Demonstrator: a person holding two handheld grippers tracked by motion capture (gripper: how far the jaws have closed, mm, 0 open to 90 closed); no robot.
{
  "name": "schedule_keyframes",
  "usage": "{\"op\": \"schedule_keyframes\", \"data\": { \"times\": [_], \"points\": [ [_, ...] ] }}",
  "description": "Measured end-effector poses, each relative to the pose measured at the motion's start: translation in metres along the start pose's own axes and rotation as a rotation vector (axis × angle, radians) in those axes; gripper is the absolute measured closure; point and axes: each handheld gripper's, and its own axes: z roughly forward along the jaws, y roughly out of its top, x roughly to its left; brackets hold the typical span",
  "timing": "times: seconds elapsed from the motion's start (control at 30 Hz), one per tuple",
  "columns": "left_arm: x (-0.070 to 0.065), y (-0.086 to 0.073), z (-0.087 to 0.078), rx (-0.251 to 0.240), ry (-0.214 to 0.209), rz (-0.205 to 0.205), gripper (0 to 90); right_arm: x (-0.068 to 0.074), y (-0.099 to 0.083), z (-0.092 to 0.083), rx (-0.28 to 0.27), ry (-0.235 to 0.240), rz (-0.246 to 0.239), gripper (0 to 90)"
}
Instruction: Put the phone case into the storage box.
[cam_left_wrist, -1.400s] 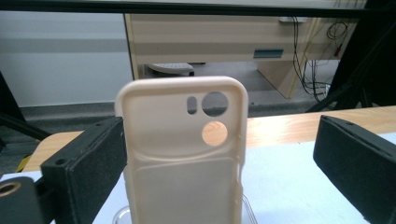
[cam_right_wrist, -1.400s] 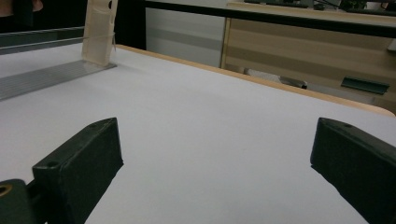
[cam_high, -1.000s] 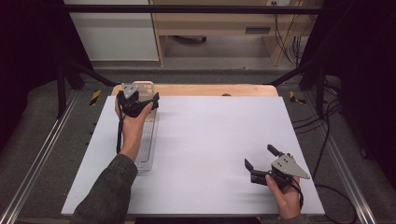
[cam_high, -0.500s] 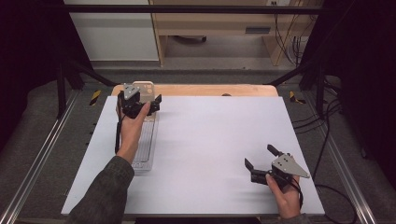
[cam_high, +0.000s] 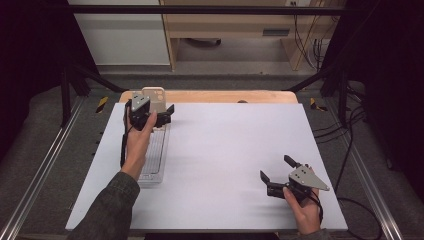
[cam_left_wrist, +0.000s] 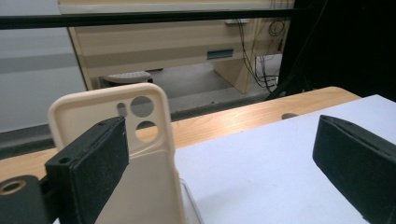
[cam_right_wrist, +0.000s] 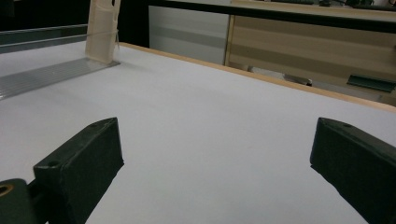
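Note:
A cream phone case (cam_high: 152, 96) stands upright at the far end of a clear ribbed rack (cam_high: 154, 157) on the table's left side. My left gripper (cam_high: 157, 111) hovers just before it, open. In the left gripper view the case (cam_left_wrist: 140, 154) rises behind my left jaw, and the gap between the jaws of this gripper (cam_left_wrist: 219, 149) holds nothing. My right gripper (cam_high: 275, 167) rests near the front right of the table, open and empty. The right gripper view looks across the white table between this gripper's (cam_right_wrist: 215, 154) jaws to the case (cam_right_wrist: 102, 28) and rack (cam_right_wrist: 42, 74) far off.
A white sheet (cam_high: 235, 145) covers the table, with a wooden strip (cam_high: 220, 96) along its far edge. Metal rails (cam_high: 45, 165) run down both sides. Beyond the table stand wooden furniture (cam_high: 225, 25) and hanging cables (cam_high: 307, 30).
My left gripper has drawn slightly back toward the person, away from the case. The right gripper has stayed where it was.

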Motion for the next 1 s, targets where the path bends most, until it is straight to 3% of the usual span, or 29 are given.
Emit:
{"op": "schedule_keyframes", "data": {
  "times": [0.3, 0.53, 1.0],
  "points": [
    [-0.013, 0.007, -0.011, -0.027, -0.059, 0.026, 2.8, 0.001, 0.001, -0.002, -0.006, 0.0, -0.002, 2.1],
    [-0.018, 0.008, -0.02, -0.045, -0.096, 0.023, 2.4, 0.0, 0.001, -0.003, -0.014, -0.002, 0.001, 2.1],
    [-0.016, 0.015, -0.04, -0.091, -0.11, 0.009, 2.1, 0.0, 0.001, -0.003, -0.011, -0.002, 0.001, 2.1]
  ]
}}
